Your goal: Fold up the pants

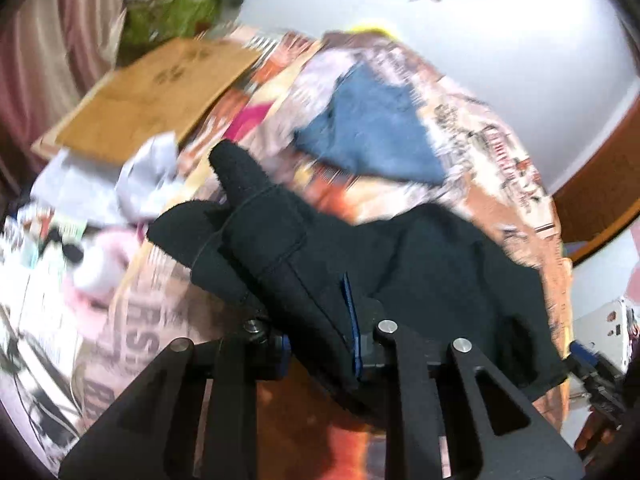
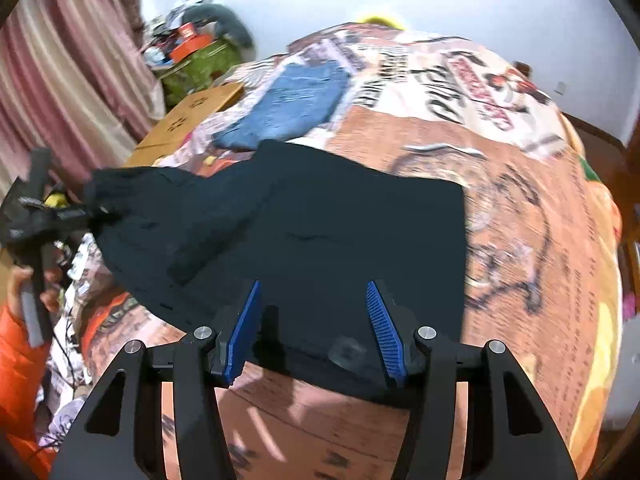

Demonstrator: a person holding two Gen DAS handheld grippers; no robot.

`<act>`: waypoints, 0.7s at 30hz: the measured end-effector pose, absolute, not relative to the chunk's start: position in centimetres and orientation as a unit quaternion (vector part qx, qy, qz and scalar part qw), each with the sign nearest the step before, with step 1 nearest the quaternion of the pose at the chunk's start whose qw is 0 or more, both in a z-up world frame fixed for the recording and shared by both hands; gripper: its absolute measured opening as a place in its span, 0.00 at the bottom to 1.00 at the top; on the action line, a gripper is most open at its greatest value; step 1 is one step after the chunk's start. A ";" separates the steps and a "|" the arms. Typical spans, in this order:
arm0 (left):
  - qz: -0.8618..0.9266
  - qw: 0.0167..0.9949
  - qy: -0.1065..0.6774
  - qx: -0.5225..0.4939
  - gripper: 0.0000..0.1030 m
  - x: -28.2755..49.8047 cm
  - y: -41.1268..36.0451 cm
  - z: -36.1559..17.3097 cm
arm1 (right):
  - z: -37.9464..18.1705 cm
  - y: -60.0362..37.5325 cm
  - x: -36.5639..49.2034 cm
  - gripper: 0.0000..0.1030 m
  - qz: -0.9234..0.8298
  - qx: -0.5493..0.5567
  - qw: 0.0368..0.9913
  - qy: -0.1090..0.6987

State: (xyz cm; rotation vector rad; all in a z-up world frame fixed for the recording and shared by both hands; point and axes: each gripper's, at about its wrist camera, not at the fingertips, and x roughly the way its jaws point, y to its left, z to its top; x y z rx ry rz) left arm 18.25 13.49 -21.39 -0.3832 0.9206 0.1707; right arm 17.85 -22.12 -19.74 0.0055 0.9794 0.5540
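Observation:
Black pants (image 2: 340,220) lie spread on the printed bedspread (image 2: 520,208), with one end lifted off the bed at the left. My left gripper (image 1: 320,336) is shut on that lifted end of the pants (image 1: 280,248); the cloth stands up between its jaws and hides most of the blue pads. In the right wrist view the left gripper (image 2: 86,212) shows at the left edge, clamped on the bunched fabric. My right gripper (image 2: 314,320) stands open over the near edge of the pants, its blue pads wide apart with nothing pinched between them.
Folded blue jeans (image 2: 292,104) lie farther back on the bed. A cardboard box (image 2: 192,112), a green bag (image 2: 196,64) and a striped curtain (image 2: 72,60) stand along the left side. A hand with an orange sleeve (image 2: 16,344) holds the left gripper. White clutter (image 1: 100,184) lies beside the bed.

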 end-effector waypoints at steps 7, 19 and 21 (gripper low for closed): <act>0.030 0.910 0.396 -0.123 0.21 20.6 9.2 -15.5 | -21.2 -27.5 17.7 0.49 0.199 0.045 0.853 0.480; -0.110 0.924 0.357 -0.078 0.20 24.3 -2.3 -10.5 | -24.1 -30.4 17.8 0.53 0.185 0.096 0.837 0.506; -0.137 0.921 0.359 -0.067 0.20 24.4 -4.5 -10.6 | -24.2 -30.6 17.9 0.53 0.187 0.100 0.836 0.507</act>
